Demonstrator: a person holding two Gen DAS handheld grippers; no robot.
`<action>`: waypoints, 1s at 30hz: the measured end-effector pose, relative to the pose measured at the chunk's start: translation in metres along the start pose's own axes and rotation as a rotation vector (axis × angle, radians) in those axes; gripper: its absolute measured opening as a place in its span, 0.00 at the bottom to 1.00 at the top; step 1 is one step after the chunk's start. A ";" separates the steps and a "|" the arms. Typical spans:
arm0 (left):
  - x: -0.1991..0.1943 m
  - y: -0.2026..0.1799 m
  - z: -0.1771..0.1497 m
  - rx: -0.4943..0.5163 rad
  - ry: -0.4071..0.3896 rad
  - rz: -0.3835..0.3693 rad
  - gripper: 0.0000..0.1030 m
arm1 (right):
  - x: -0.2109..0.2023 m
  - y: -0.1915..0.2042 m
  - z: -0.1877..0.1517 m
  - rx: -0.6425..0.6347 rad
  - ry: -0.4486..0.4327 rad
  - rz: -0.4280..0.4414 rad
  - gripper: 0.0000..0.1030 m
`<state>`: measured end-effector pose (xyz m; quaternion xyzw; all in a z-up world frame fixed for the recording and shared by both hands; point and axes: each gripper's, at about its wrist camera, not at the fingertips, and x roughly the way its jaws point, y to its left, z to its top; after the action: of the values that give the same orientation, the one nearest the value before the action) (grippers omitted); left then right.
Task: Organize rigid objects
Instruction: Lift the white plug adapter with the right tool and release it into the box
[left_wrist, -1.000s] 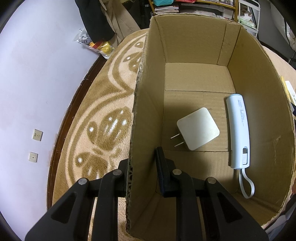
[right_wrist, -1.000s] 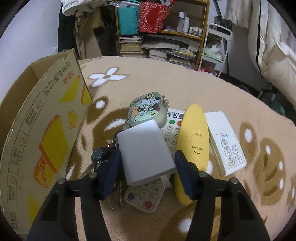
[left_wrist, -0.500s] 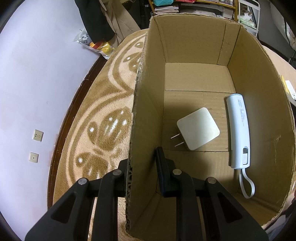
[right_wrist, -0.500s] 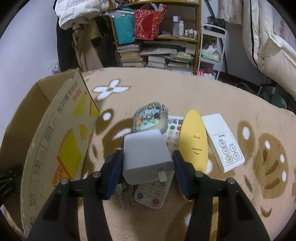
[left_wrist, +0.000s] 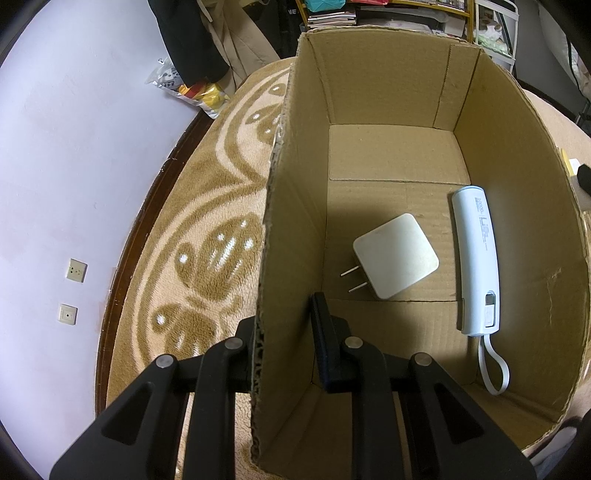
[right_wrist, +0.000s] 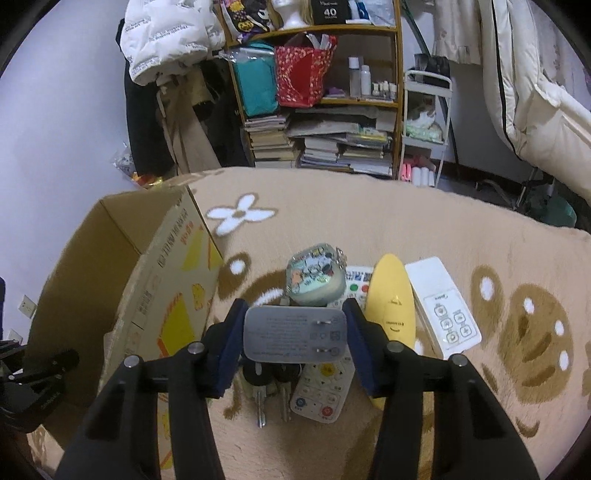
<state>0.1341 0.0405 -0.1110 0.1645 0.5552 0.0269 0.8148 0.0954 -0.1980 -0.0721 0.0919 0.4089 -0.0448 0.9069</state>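
My right gripper (right_wrist: 295, 328) is shut on a grey plug adapter (right_wrist: 294, 339), held above the carpet with its prong face toward the camera. Below it lie keys (right_wrist: 271, 387), a white remote (right_wrist: 321, 387), a cartoon keychain case (right_wrist: 316, 277), a yellow remote (right_wrist: 391, 306) and a white remote panel (right_wrist: 443, 310). My left gripper (left_wrist: 286, 332) is shut on the near wall of the cardboard box (left_wrist: 295, 206), one finger inside, one outside. Inside the box lie a white charger (left_wrist: 395, 256) and a white power bank (left_wrist: 476, 258). The box (right_wrist: 122, 295) stands left of the right gripper.
A patterned beige carpet (right_wrist: 406, 221) covers the surface. A bookshelf (right_wrist: 321, 110) with stacked books, bags and hanging coats stands at the back. A white wall (left_wrist: 74, 166) with sockets runs beyond the carpet's edge on the left.
My right gripper closed on the grey adapter and lifted it off the pile, tilting its prong face toward the camera. The left gripper and the box stayed still.
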 end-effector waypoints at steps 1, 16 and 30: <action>0.000 0.000 0.000 0.001 0.000 0.000 0.19 | -0.002 0.001 0.001 0.001 -0.010 -0.002 0.54; 0.000 0.000 0.001 0.000 0.001 0.000 0.19 | -0.070 0.039 0.027 -0.028 -0.215 0.125 0.54; 0.000 0.001 0.000 0.006 0.002 -0.003 0.19 | -0.076 0.090 0.007 -0.103 -0.190 0.297 0.53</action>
<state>0.1346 0.0410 -0.1106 0.1661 0.5565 0.0240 0.8137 0.0646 -0.1111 0.0007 0.1001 0.3050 0.1022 0.9416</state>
